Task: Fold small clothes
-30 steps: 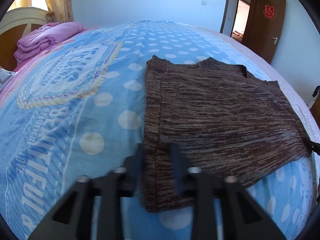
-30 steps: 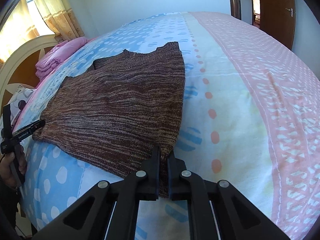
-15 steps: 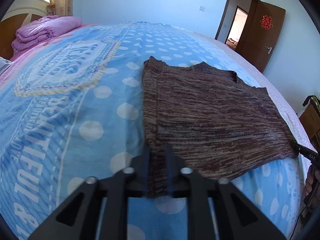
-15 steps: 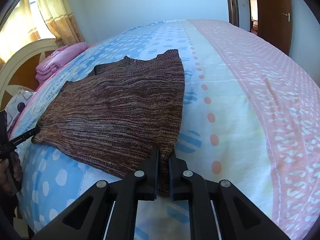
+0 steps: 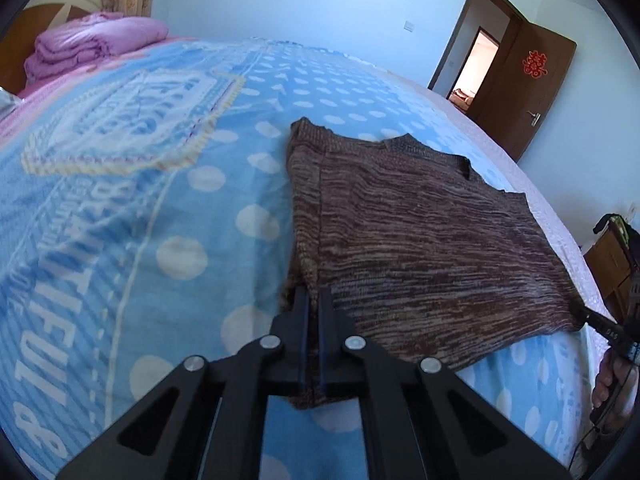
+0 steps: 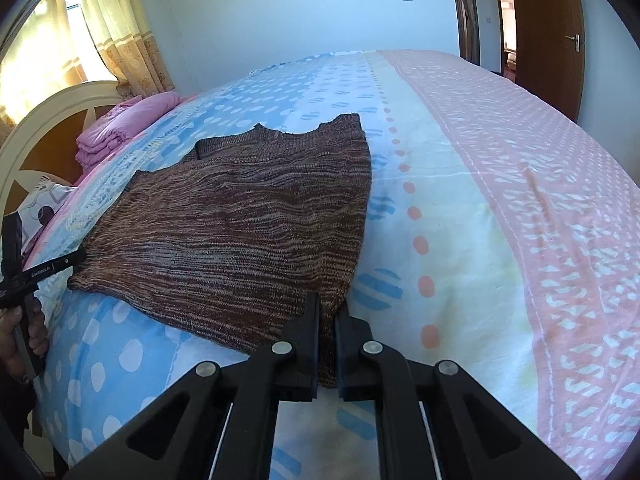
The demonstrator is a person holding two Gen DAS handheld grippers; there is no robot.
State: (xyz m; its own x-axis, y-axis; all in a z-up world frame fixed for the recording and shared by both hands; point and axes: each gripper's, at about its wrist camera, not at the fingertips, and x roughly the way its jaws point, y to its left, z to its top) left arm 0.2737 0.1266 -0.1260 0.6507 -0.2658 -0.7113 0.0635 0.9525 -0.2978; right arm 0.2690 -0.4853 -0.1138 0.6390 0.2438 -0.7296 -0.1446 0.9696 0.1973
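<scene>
A brown knitted vest (image 5: 416, 232) lies flat on the bed, neckline at the far end; it also shows in the right wrist view (image 6: 248, 224). My left gripper (image 5: 314, 296) is shut on the vest's near left hem corner. My right gripper (image 6: 328, 304) is shut on the near right hem corner. Each gripper shows in the other's view at the opposite corner: the right one in the left wrist view (image 5: 604, 328), the left one in the right wrist view (image 6: 48, 270). The hem between them lies on the bed.
The bed has a blue dotted and pink cover (image 6: 500, 208). A folded pink quilt (image 5: 92, 44) lies near the white headboard (image 6: 52, 120). A brown door (image 5: 524, 84) stands open at the far right. A wooden cabinet (image 5: 612, 268) stands beside the bed.
My left gripper has closed on the vest's left hem corner, from open around it. The right gripper stays shut on the right corner. Both views have shifted slightly.
</scene>
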